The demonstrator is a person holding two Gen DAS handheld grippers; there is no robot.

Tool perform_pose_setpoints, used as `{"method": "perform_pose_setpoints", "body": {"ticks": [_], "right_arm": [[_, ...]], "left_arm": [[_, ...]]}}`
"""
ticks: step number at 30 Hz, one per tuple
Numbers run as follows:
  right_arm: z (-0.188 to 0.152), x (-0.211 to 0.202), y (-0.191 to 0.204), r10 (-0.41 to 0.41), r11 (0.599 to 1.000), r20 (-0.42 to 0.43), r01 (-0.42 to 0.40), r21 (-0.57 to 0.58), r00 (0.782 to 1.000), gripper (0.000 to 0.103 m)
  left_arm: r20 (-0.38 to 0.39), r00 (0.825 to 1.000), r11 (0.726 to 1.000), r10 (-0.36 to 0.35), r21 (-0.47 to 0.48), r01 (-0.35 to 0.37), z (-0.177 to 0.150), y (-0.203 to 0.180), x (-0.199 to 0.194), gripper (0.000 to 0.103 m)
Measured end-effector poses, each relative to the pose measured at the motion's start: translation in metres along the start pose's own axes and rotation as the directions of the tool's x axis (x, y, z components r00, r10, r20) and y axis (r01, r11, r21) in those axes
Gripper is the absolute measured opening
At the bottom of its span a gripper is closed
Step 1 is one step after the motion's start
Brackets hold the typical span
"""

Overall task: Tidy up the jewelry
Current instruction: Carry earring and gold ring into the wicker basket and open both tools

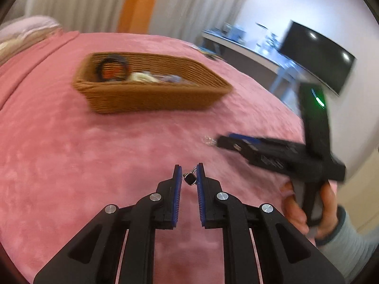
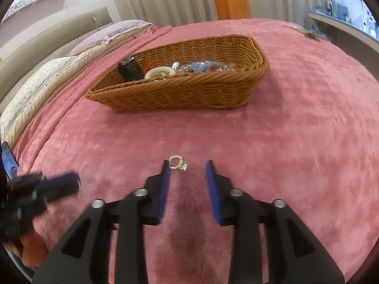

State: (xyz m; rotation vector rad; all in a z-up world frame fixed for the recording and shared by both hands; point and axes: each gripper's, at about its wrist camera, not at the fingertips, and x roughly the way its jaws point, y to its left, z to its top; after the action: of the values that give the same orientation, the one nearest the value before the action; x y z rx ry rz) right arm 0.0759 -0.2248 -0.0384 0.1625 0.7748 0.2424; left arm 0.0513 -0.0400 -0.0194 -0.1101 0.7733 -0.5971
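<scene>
My left gripper [image 1: 189, 169] is shut on a small black-stoned jewelry piece with a silver hook [image 1: 190, 179], held above the pink blanket. My right gripper [image 2: 187, 164] stands open low over the blanket. A small silver jewelry piece [image 2: 177, 163] lies on the blanket between its fingers, close to the left pad, with neither pad pressing on it. In the left wrist view the right gripper [image 1: 220, 142] comes in from the right, with the silver piece [image 1: 207, 140] at its tips. A brown wicker basket [image 2: 180, 92] [image 1: 151, 99] farther back holds several pieces of jewelry and a black item.
The pink blanket [image 2: 296, 130] covers a bed with pillows [image 2: 42, 80] at the left. A person's hand [image 1: 327, 203] holds the right gripper's handle. A desk and a dark screen [image 1: 317, 56] stand beyond the bed's right edge. The blurred left gripper [image 2: 73, 183] shows at the lower left.
</scene>
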Motion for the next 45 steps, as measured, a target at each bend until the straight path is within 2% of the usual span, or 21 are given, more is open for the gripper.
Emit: {"method": "perform_pose_setpoints", "body": {"ticks": [1, 3, 5, 8, 14, 18, 25, 28, 31, 34, 38, 42, 45], "right_arm": [[0.000, -0.001, 0.002, -0.014, 1.000, 0.005, 0.014, -0.011, 1.000, 0.062], [0.000, 0.000, 0.009, -0.028, 0.998, 0.005, 0.029, -0.047, 1.000, 0.063], [0.001, 0.009, 0.016, -0.052, 0.995, -0.028, 0.049, -0.082, 0.998, 0.062], [0.008, 0.022, 0.016, -0.066, 0.995, -0.072, 0.061, -0.077, 0.995, 0.046], [0.004, 0.021, 0.027, -0.087, 0.989, -0.065, 0.078, -0.128, 0.994, 0.018], [-0.003, 0.016, 0.038, -0.123, 0.977, -0.043, 0.113, -0.179, 0.991, 0.017], [-0.005, -0.009, 0.048, -0.110, 0.972, 0.007, 0.109, -0.206, 0.994, 0.017], [0.001, -0.029, 0.052, -0.083, 0.977, 0.041, 0.089, -0.195, 0.996, 0.017], [0.021, -0.057, 0.060, -0.076, 0.973, 0.117, 0.099, -0.210, 0.990, 0.017], [0.055, -0.080, 0.063, -0.074, 0.971, 0.200, 0.116, -0.210, 0.977, 0.017], [0.100, -0.081, 0.056, -0.074, 0.976, 0.258, 0.123, -0.181, 0.963, 0.017], [0.140, -0.047, 0.033, -0.067, 0.988, 0.230, 0.096, -0.118, 0.971, 0.017], [0.161, -0.006, 0.014, -0.063, 0.996, 0.117, 0.070, -0.054, 0.991, 0.017]], "left_arm": [[0.006, 0.999, 0.999, 0.041, -0.020, -0.041, 0.002, 0.006, 0.000, 0.011], [0.010, 0.997, 0.996, 0.077, -0.038, -0.077, 0.004, 0.013, 0.002, 0.011], [0.012, 0.997, 0.996, 0.074, -0.051, -0.073, 0.003, 0.017, 0.003, 0.011], [-0.001, 0.996, 0.996, 0.086, -0.040, -0.086, 0.001, 0.018, 0.008, 0.011], [-0.006, 0.998, 0.997, 0.070, -0.026, -0.070, -0.003, 0.019, 0.007, 0.011], [0.001, 0.998, 0.998, 0.061, -0.028, -0.061, -0.003, 0.019, 0.007, 0.011], [0.031, 0.999, 0.999, 0.036, -0.026, -0.035, -0.001, 0.017, -0.004, 0.011], [0.059, 0.998, 1.000, 0.001, -0.029, 0.001, 0.008, 0.013, -0.018, 0.011], [0.099, 0.995, 1.000, -0.015, 0.000, 0.015, 0.024, 0.005, -0.032, 0.011], [0.159, 0.987, 0.999, -0.012, 0.039, 0.006, 0.058, -0.002, -0.045, 0.011], [0.208, 0.978, 0.997, 0.013, 0.071, -0.028, 0.102, -0.003, -0.036, 0.011], [0.214, 0.975, 0.993, 0.062, 0.081, -0.081, 0.136, 0.006, -0.002, 0.011], [0.206, 0.972, 0.987, 0.109, 0.092, -0.130, 0.152, 0.016, 0.034, 0.011]]}}
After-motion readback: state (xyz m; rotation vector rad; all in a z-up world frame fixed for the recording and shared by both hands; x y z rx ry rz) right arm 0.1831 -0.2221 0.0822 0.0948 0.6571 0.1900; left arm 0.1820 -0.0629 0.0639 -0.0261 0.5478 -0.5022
